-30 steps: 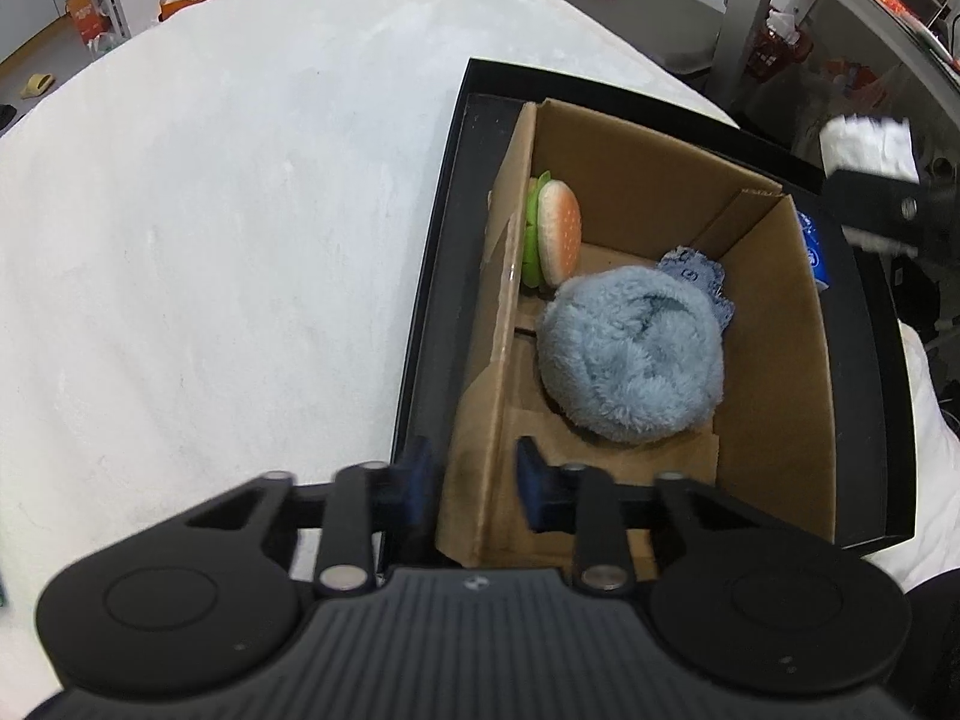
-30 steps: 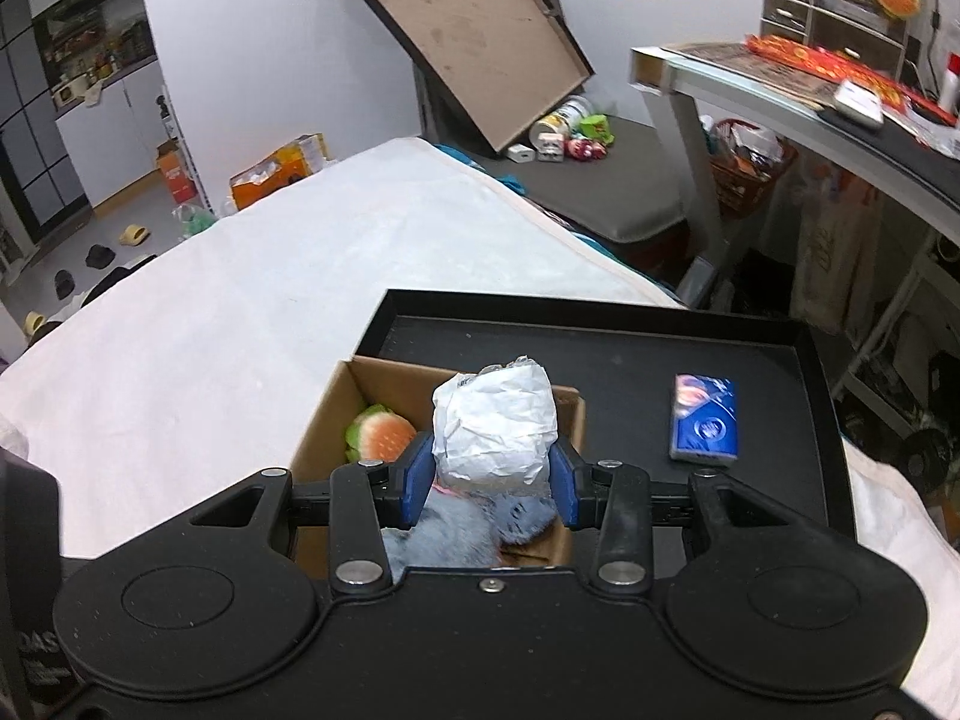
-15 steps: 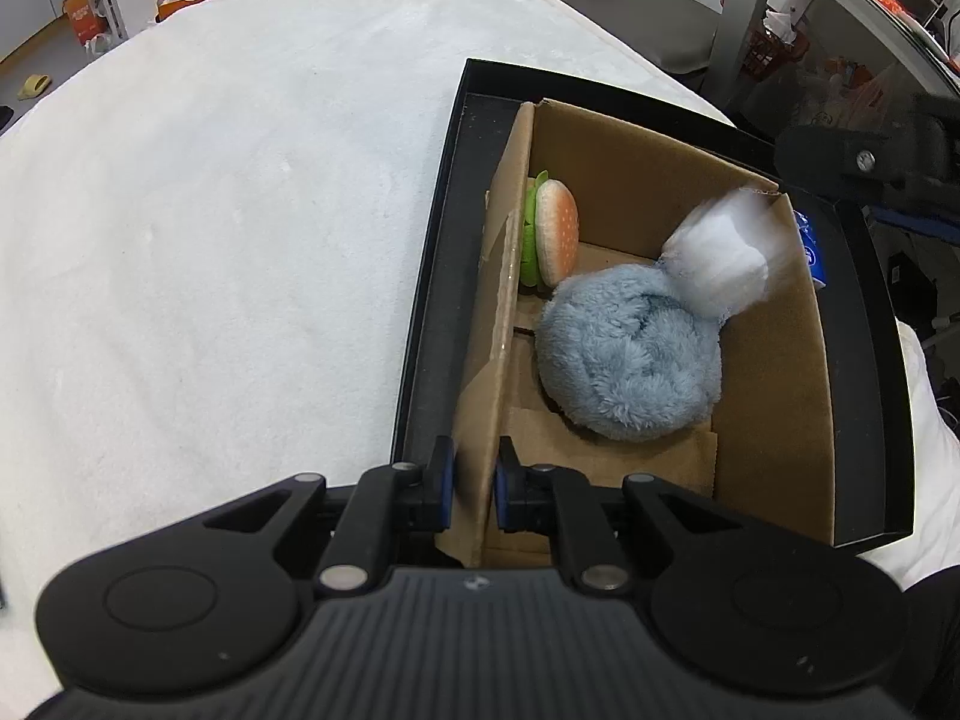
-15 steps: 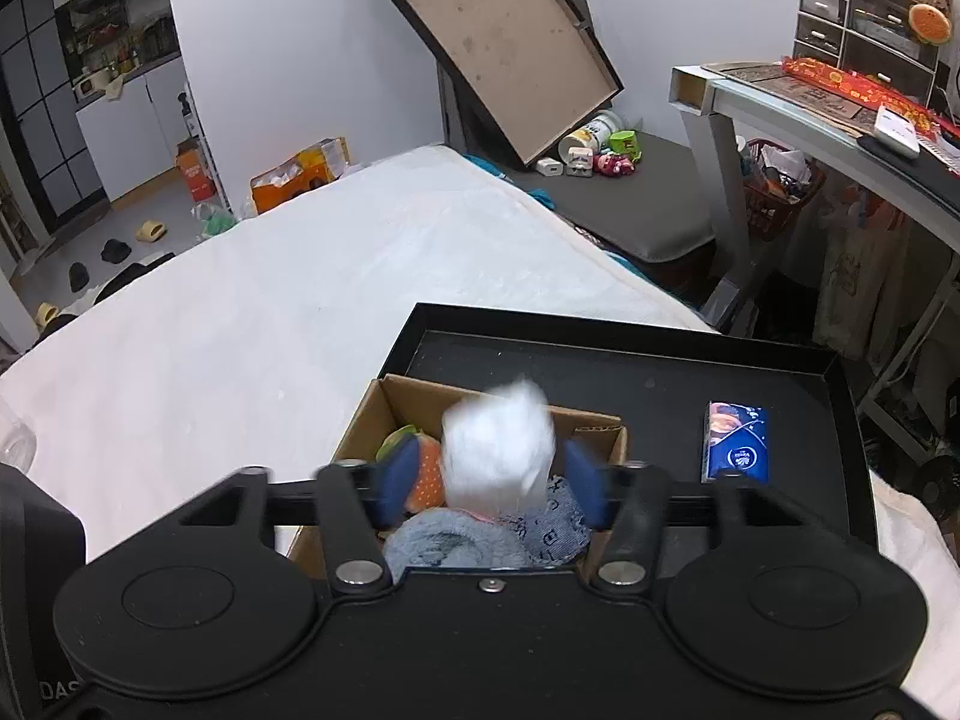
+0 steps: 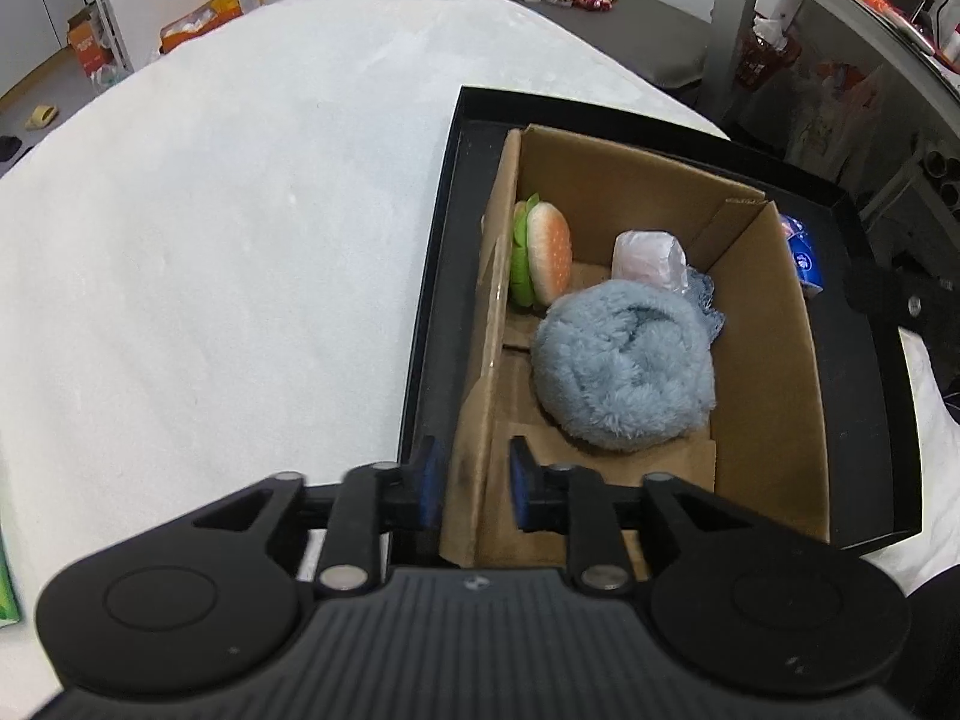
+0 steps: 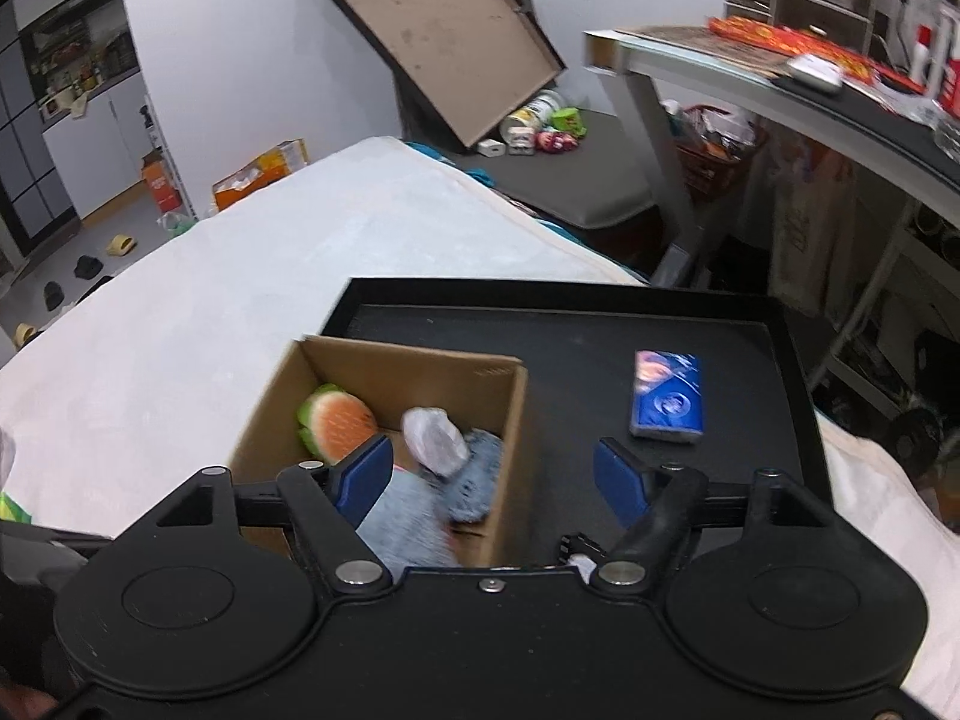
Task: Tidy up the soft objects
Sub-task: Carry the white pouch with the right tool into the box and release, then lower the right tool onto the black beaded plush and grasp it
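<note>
An open cardboard box (image 5: 762,324) sits in a black tray (image 5: 432,312). Inside it lie a burger plush (image 5: 543,258), a white wrapped bundle (image 5: 648,258), a fluffy blue plush (image 5: 624,366) and a blue patterned cloth (image 5: 705,300). My left gripper (image 5: 474,480) straddles the box's near left wall; its jaws are opening and the pads stand off the cardboard. My right gripper (image 6: 492,477) hovers over the box's right wall (image 6: 516,420), jaws opening wide with nothing held. The white bundle (image 6: 435,441) rests beside the burger plush (image 6: 339,423). A blue tissue pack (image 6: 666,396) lies on the tray (image 6: 600,336).
The tray rests on a wide white padded surface (image 5: 210,240). A green item (image 5: 7,588) shows at the left edge. A desk (image 6: 780,78) stands to the right, and a tilted box lid (image 6: 444,42) leans against the back wall above floor clutter.
My right gripper let go of the white bundle, which dropped into the box, and its jaws spread wide. My left gripper pinched the box wall, then parted again.
</note>
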A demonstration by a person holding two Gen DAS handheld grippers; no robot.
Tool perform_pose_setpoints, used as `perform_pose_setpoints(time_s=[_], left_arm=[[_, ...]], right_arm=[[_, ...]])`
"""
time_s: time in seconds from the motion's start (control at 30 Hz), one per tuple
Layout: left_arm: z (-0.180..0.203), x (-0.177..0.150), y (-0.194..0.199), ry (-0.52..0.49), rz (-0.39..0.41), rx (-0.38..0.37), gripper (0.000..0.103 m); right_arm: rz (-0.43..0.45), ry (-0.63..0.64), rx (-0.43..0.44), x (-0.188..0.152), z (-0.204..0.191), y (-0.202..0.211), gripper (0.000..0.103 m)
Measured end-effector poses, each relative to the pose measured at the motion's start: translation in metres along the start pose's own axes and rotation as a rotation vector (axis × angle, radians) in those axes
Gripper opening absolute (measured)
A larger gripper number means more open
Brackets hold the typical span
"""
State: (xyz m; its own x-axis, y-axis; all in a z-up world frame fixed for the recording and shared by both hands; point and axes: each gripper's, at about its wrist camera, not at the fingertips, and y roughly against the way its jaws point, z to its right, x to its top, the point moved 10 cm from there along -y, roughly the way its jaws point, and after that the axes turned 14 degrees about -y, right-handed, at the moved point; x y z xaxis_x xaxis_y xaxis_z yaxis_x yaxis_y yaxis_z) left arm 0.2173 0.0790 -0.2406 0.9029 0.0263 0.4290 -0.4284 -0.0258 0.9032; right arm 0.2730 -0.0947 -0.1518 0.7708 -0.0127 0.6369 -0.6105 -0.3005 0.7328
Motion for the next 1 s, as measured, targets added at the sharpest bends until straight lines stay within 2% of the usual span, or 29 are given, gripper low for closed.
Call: perform_pose_setpoints(time_s=[0.03,0.1,0.47,1.0], left_arm=[[-0.001,0.000,0.001,0.000,0.002,0.011,0.037],[0.000,0.001,0.001,-0.005,0.005,0.019,0.040],[0.005,0.002,0.003,-0.043,0.003,0.067,0.052],[0.011,0.002,-0.002,-0.083,-0.028,0.109,0.059]], right_arm=[[0.000,-0.007,-0.004,-0.001,0.006,0.000,0.073],[-0.001,-0.022,-0.012,-0.003,0.017,0.001,0.073],[-0.014,-0.106,-0.027,-0.008,0.074,0.001,0.073],[-0.124,-0.147,-0.011,-0.046,0.094,-0.033,0.073]])
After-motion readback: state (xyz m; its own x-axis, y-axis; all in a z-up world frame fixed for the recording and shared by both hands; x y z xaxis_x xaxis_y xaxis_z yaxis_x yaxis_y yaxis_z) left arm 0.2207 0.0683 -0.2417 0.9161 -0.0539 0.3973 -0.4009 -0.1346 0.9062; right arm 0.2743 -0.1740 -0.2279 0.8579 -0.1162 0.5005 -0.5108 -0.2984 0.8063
